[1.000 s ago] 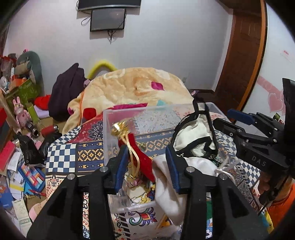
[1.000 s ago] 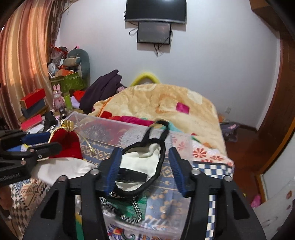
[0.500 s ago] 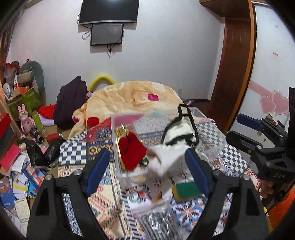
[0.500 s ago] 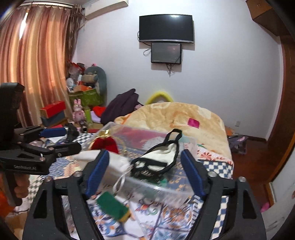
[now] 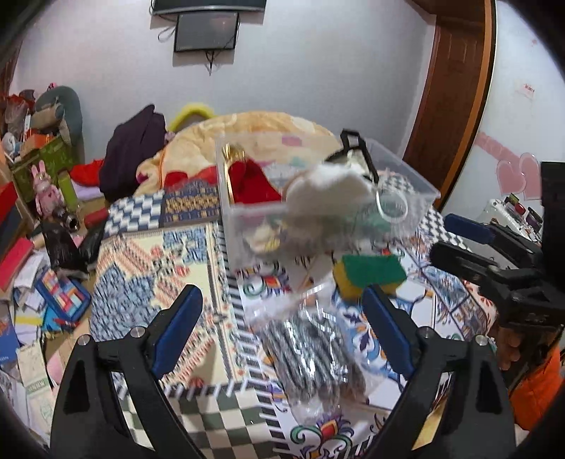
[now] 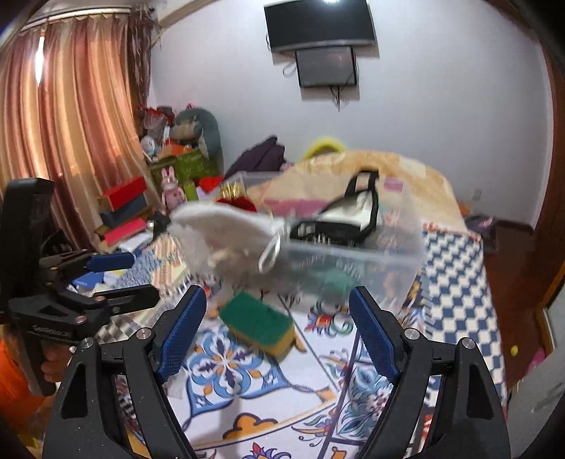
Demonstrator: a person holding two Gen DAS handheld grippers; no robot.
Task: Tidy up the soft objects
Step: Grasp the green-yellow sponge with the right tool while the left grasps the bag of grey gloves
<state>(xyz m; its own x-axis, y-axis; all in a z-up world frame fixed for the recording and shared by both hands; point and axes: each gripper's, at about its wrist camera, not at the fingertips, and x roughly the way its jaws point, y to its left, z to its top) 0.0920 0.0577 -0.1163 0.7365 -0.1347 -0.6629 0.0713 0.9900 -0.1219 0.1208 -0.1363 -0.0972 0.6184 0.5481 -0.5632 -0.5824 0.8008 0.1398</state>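
I hold my left gripper (image 5: 279,328) and right gripper (image 6: 277,330) spread wide, empty, over the patterned bedspread (image 6: 226,363). A green-and-yellow sponge (image 6: 257,325) lies before the clear bin (image 5: 406,176), where a white cloth (image 5: 328,192) drapes its near rim.

Left wrist view: looks forward and slightly down between its own claw (image 5: 282,332) at the patterned surface (image 5: 148,268), the clear box (image 5: 317,197) in middle distance. Right wrist view: similar height, aimed from further right between its claw (image 6: 279,332). Shared: the box (image 6: 353,247), green sponge (image 5: 370,272) (image 6: 257,321), wall screen (image 5: 206,30) (image 6: 326,65); each shows the other claw at its edge.
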